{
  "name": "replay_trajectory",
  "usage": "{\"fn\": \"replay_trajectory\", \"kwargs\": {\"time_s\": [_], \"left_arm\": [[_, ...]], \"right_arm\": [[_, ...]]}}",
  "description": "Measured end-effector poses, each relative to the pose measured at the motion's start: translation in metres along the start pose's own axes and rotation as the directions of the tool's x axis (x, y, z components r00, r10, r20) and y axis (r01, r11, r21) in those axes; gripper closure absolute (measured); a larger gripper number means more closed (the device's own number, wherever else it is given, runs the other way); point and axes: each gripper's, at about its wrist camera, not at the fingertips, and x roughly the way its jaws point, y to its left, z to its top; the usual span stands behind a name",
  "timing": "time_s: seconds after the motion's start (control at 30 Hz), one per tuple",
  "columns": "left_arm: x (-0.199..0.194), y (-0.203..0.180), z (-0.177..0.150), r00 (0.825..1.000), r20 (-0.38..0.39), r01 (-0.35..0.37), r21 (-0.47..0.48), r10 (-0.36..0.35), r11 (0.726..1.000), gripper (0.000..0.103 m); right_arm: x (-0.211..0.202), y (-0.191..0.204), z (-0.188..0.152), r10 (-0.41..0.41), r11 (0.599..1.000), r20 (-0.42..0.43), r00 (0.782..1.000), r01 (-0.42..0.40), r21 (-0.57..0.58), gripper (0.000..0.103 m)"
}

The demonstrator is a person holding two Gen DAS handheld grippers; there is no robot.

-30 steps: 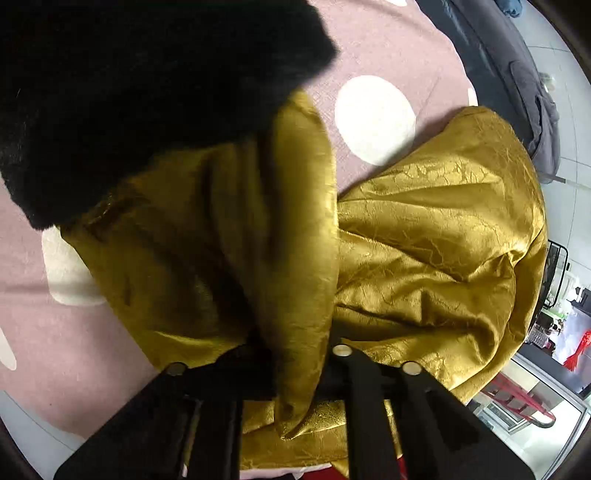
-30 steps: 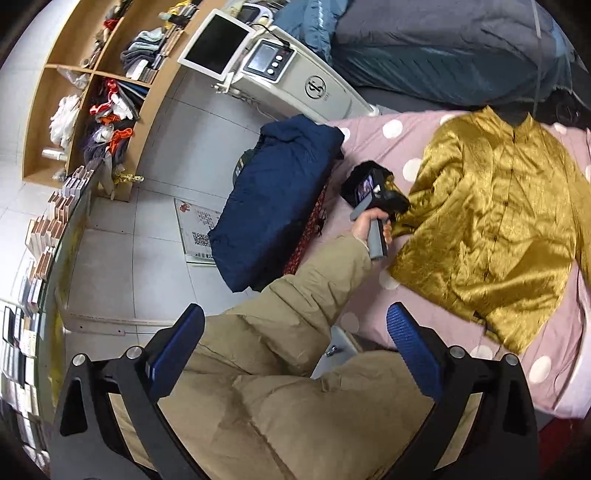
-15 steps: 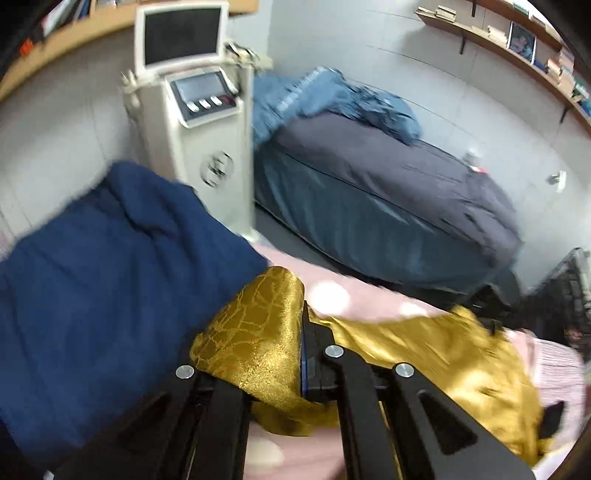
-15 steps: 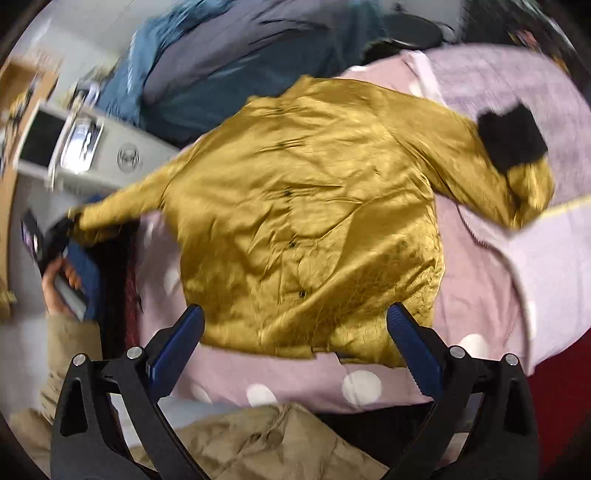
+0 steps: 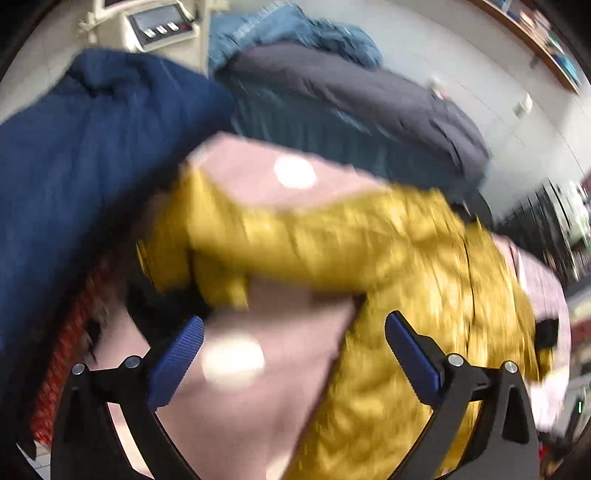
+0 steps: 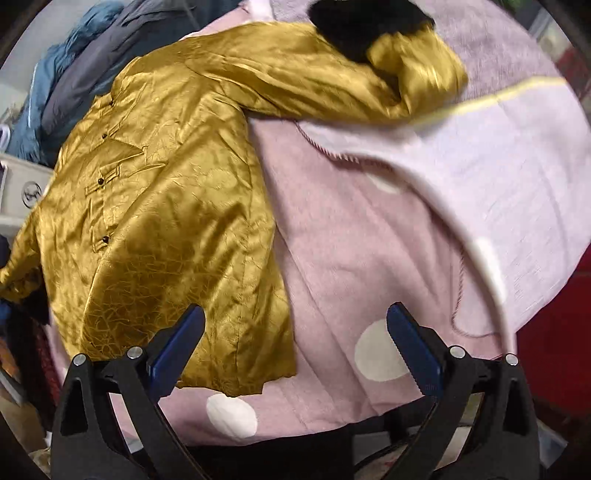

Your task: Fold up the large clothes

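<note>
Jacket [image 6: 166,206], gold satin with dark buttons and a black cuff [image 6: 365,26], is lying front-up on the pink dotted blanket [image 6: 369,258], collar pointing away, hem nearest the right gripper [image 6: 295,339], sleeves spreading sideways. Both the right gripper and the left gripper [image 5: 293,350] are gaping wide, holding nothing; the left view is blurring.

Navy quilt [image 5: 92,166] beside a pink dotted blanket [image 6: 351,258], grey-covered bed [image 5: 369,110] and white machine [image 5: 162,29] behind.
</note>
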Motion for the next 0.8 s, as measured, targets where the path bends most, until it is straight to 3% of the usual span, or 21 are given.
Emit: {"fn": "replay_trajectory", "kwargs": {"time_s": [0.13, 0.3, 0.33, 0.37, 0.4, 0.43, 0.5, 0.53, 0.63, 0.8], "left_arm": [[0.031, -0.006, -0.058, 0.989, -0.120, -0.069, 0.131, 0.085, 0.989, 0.007], [0.071, -0.030, -0.106, 0.961, -0.271, -0.004, 0.173, 0.051, 0.985, 0.013], [0.077, -0.032, -0.111, 0.957, -0.287, -0.002, 0.166, 0.051, 0.986, 0.017], [0.085, -0.034, -0.116, 0.947, -0.317, -0.007, 0.146, 0.053, 0.989, 0.032], [0.089, -0.035, -0.123, 0.939, -0.340, -0.001, 0.127, 0.044, 0.992, 0.040], [0.095, -0.038, -0.126, 0.928, -0.373, 0.024, 0.098, 0.014, 0.995, 0.056], [0.096, -0.044, -0.126, 0.925, -0.380, 0.026, 0.095, 0.012, 0.995, 0.070], [0.094, -0.049, -0.124, 0.925, -0.380, 0.037, 0.106, 0.006, 0.994, 0.086], [0.077, -0.066, -0.114, 0.923, -0.384, 0.075, 0.155, -0.010, 0.985, 0.095], [0.039, -0.077, -0.111, 0.913, -0.408, 0.141, 0.273, -0.018, 0.952, 0.096]], "right_arm": [[0.028, -0.005, -0.013, 0.095, 0.994, -0.107, 0.990, -0.089, 0.056, 0.006], [0.072, 0.004, -0.034, 0.207, 0.973, -0.248, 0.946, -0.173, 0.154, 0.008], [0.079, 0.005, -0.038, 0.206, 0.973, -0.261, 0.943, -0.168, 0.161, 0.013], [0.086, 0.007, -0.042, 0.205, 0.973, -0.280, 0.938, -0.165, 0.160, 0.021], [0.091, 0.009, -0.045, 0.200, 0.975, -0.295, 0.934, -0.160, 0.154, 0.024], [0.092, 0.010, -0.047, 0.186, 0.978, -0.295, 0.937, -0.149, 0.144, 0.034], [0.084, 0.010, -0.047, 0.162, 0.984, -0.264, 0.951, -0.138, 0.110, 0.066], [0.080, 0.008, -0.048, 0.171, 0.983, -0.254, 0.952, -0.148, 0.108, 0.084], [0.055, -0.009, -0.049, 0.192, 0.979, -0.194, 0.962, -0.173, 0.108, 0.088], [0.004, -0.047, -0.058, 0.168, 0.985, -0.164, 0.972, -0.160, 0.059, 0.089]]}}
